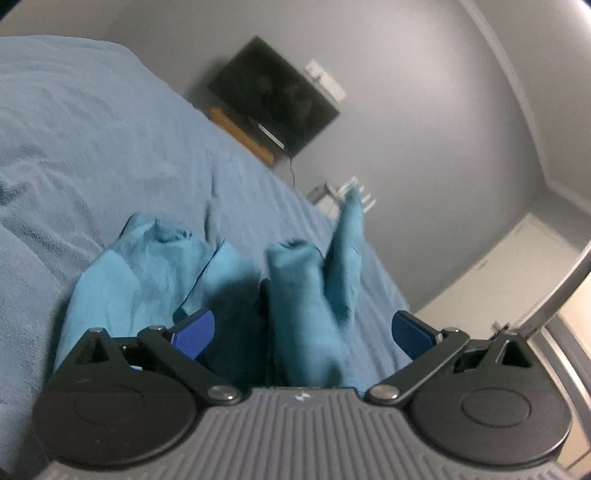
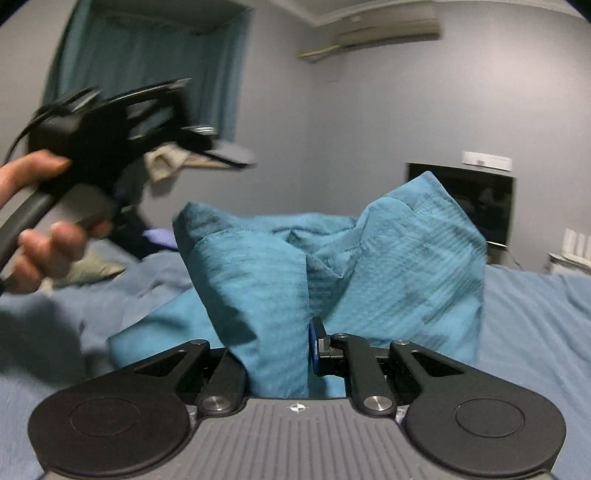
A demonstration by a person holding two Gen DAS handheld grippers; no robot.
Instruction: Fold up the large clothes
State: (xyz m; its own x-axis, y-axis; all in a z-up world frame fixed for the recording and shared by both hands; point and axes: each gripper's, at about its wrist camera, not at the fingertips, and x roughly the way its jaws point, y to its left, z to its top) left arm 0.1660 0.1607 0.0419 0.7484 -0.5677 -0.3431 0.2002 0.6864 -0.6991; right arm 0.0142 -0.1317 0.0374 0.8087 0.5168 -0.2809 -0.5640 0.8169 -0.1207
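A crumpled teal garment [image 2: 388, 258] lies bunched on the blue blanket of the bed [image 2: 535, 325]. My right gripper [image 2: 309, 336] is shut on a raised fold of it; only one blue pad [image 2: 314, 347] shows, the other is under the cloth. In the left wrist view my left gripper [image 1: 303, 332] stands open, its blue pads [image 1: 195, 332] far apart. A loose fold of the teal garment [image 1: 306, 302] hangs between them without being pressed. In the right wrist view a hand [image 2: 48, 236] holds the left gripper's blurred black body [image 2: 110, 122] at the upper left.
The blue blanket [image 1: 92, 129] covers the bed. A dark screen [image 1: 273, 99] hangs on the grey wall above a wooden shelf [image 1: 240, 133]. An air conditioner [image 2: 376, 33] and a teal curtain [image 2: 147, 66] are high on the wall. A pale door [image 1: 498, 266] is at the right.
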